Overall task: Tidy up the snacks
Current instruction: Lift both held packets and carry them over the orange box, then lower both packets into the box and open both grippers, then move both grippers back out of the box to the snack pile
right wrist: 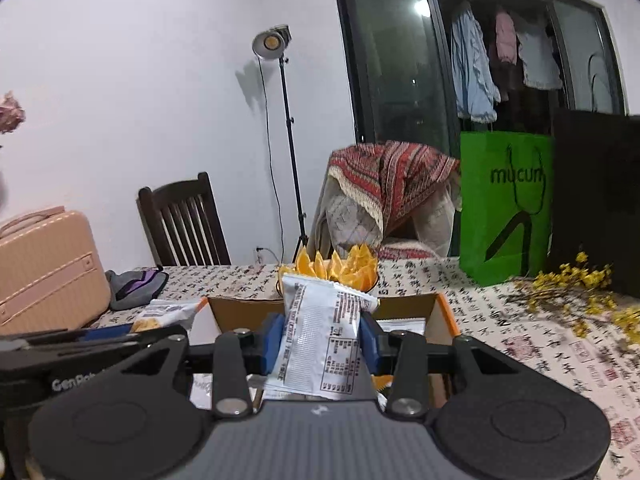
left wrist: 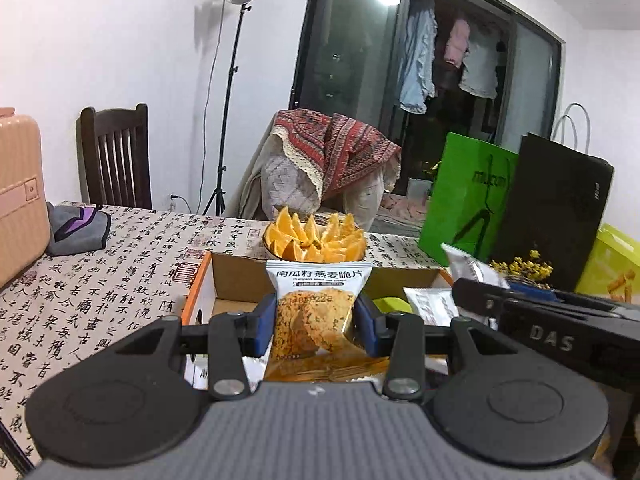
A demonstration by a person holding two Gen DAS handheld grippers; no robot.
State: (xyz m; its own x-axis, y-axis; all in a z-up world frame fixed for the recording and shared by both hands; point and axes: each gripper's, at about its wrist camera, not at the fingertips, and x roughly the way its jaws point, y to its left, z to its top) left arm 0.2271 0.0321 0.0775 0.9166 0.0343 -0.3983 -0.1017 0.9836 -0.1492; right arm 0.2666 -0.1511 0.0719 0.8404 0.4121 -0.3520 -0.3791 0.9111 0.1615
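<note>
Between your left gripper's [left wrist: 315, 322] blue pads sits an orange foil-wrapped pumpkin-seed oat crisp packet [left wrist: 316, 312], pinched upright with its printed front toward the lens; your right gripper [right wrist: 320, 346] likewise clamps a white crinkled snack packet [right wrist: 320, 340], its back panel of small print facing you. Just beyond both sets of jaws lies the open cardboard box with orange edges [left wrist: 236, 280], and behind that a bowl of cut orange wedges [left wrist: 316, 238] on the calligraphy-print tablecloth [left wrist: 100, 280]. You look to be mid-carry, both packets lifted above the box; the next move probably calls for lowering each into it and easing the pads apart without crushing the crisps. Your left view alone shows a green item and another white packet [left wrist: 430, 304] lying inside the box, ahead and right of the jaws. Your right view alone shows the yellow dried flower sprigs [right wrist: 580, 284] spread far right across the cloth.
</note>
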